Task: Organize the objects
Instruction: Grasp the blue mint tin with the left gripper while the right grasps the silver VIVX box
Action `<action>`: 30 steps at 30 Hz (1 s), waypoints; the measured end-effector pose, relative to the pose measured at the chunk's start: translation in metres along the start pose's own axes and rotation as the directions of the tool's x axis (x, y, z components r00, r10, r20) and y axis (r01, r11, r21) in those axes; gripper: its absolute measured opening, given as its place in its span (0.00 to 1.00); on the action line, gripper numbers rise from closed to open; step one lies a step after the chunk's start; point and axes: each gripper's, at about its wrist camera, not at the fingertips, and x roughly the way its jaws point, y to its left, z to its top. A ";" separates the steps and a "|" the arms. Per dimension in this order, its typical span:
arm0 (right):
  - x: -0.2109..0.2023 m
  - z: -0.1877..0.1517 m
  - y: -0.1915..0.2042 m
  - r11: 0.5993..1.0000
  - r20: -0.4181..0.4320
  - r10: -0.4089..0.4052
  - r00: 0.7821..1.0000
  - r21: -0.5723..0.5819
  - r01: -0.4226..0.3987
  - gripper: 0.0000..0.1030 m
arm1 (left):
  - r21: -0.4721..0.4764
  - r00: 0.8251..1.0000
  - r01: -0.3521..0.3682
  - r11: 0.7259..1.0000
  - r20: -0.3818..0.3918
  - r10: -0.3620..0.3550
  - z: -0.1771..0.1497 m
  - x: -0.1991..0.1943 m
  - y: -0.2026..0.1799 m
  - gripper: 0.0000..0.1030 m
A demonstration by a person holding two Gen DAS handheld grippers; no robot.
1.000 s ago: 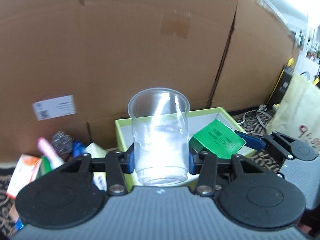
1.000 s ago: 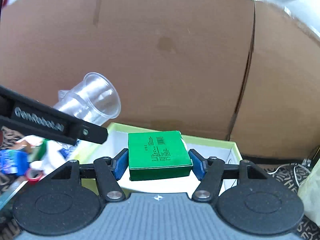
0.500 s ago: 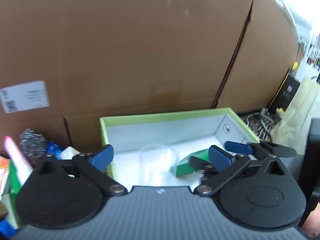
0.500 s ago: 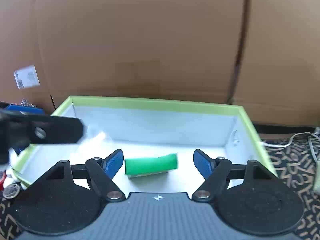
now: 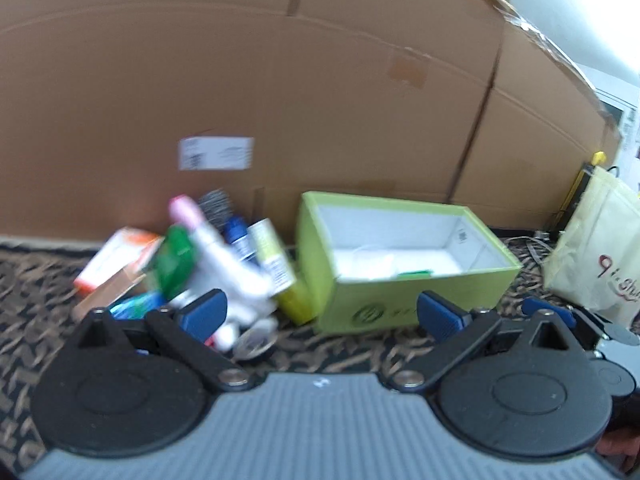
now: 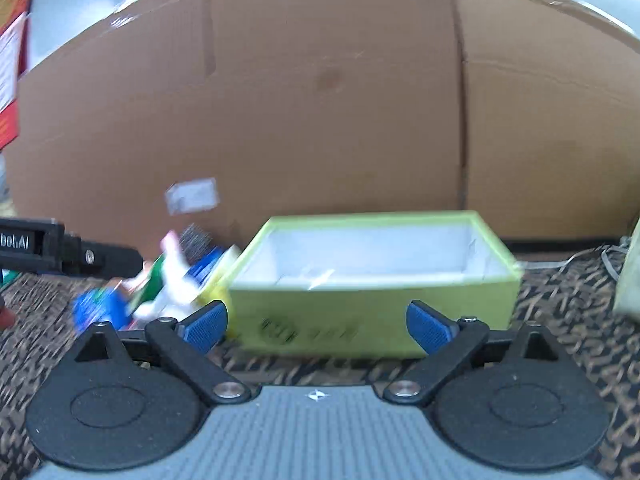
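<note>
A lime-green open box (image 5: 408, 292) with a white inside stands on the patterned carpet; it also shows in the right wrist view (image 6: 372, 312). Inside it lie a clear plastic cup (image 5: 370, 258) and a green packet (image 5: 414, 274), only its top edge showing. My left gripper (image 5: 320, 314) is open and empty, back from the box. My right gripper (image 6: 318, 322) is open and empty, in front of the box. A pile of loose items (image 5: 208, 264) lies left of the box, blurred in the right wrist view (image 6: 160, 284).
A large cardboard wall (image 5: 280, 92) stands behind everything. A cream bag (image 5: 596, 248) sits at the right, with cables beside it. The left gripper's arm (image 6: 60, 252) reaches in at the left of the right wrist view.
Both grippers opened and dropped the cup and the green packet into the box, then pulled back and away from it.
</note>
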 end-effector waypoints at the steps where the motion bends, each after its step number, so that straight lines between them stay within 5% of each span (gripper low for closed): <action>1: -0.002 -0.007 0.008 1.000 -0.018 0.018 1.000 -0.004 -0.018 0.96 | -0.011 1.000 -0.024 1.000 0.008 0.024 -0.007 -0.009 0.006 1.00; 10: 0.009 -0.061 0.066 0.985 -0.165 0.170 0.971 0.027 -0.168 0.96 | -0.103 0.986 -0.166 0.981 -0.037 0.163 -0.062 -0.057 0.057 1.00; 22: 0.027 -0.057 0.153 0.946 -0.208 0.317 0.925 -0.002 -0.325 0.89 | -0.185 0.966 -0.257 0.948 -0.051 0.252 -0.081 -0.088 0.111 1.00; 26: 0.049 -0.057 0.169 0.947 -0.239 0.305 0.922 -0.027 -0.320 0.74 | -0.169 0.964 -0.267 0.949 -0.033 0.265 -0.076 -0.085 0.121 1.00; 30: 0.057 -0.059 0.142 0.962 -0.236 0.273 0.933 0.056 -0.267 0.73 | -0.146 0.963 -0.271 0.951 -0.033 0.269 -0.062 -0.065 0.130 1.00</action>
